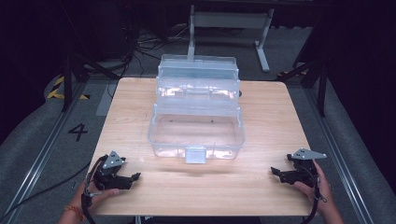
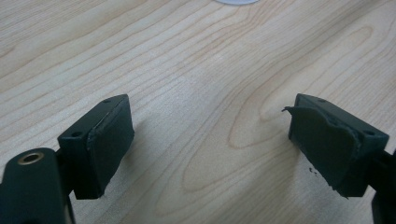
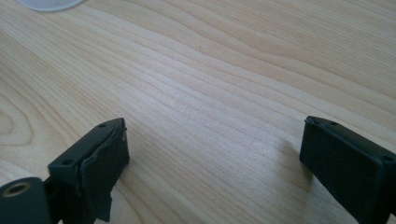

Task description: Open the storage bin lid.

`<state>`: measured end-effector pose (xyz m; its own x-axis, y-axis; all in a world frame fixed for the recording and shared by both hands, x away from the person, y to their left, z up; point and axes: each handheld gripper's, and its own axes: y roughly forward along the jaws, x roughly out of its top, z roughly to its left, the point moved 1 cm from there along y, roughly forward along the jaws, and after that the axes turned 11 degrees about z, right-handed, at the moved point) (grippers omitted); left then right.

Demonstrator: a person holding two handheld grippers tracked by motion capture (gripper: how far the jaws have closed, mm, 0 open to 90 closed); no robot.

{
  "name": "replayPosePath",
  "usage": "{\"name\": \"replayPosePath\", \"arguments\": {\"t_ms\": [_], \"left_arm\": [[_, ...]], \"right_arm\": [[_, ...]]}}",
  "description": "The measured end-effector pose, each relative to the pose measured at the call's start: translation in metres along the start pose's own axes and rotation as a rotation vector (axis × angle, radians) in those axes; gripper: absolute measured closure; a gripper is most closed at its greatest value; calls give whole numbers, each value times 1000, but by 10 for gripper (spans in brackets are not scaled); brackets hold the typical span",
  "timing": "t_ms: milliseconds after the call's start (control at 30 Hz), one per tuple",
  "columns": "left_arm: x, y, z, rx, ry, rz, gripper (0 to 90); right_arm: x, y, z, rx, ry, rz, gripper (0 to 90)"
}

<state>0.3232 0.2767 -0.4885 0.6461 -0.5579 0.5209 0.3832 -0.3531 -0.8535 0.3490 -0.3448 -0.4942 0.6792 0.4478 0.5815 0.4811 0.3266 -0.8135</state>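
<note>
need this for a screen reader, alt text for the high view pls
A clear plastic storage box stands open and empty at the middle of a wooden table. Near the front edge, a person's hands hold the left gripper and right gripper, both open and pointing inward, apart from the box.

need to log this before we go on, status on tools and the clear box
Left tool open, nothing between its jaws. Right tool open, likewise. Clear box mid-table, lid open, looks empty, untouched. Bare table between tools and box, nothing in the way.
</note>
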Motion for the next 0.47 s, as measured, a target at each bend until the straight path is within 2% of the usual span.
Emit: {"name": "replayPosePath", "arguments": {"t_ms": [133, 267, 467], "left_arm": [[1, 0, 0, 5, -2, -4, 144], [2, 1, 2, 16, 14, -7, 144], [2, 1, 1, 14, 6, -6, 144]], "right_arm": [[0, 1, 0, -7, 10, 4, 58], [0, 1, -1, -10, 14, 4, 54], [0, 1, -1, -12, 12, 4, 54]]}}
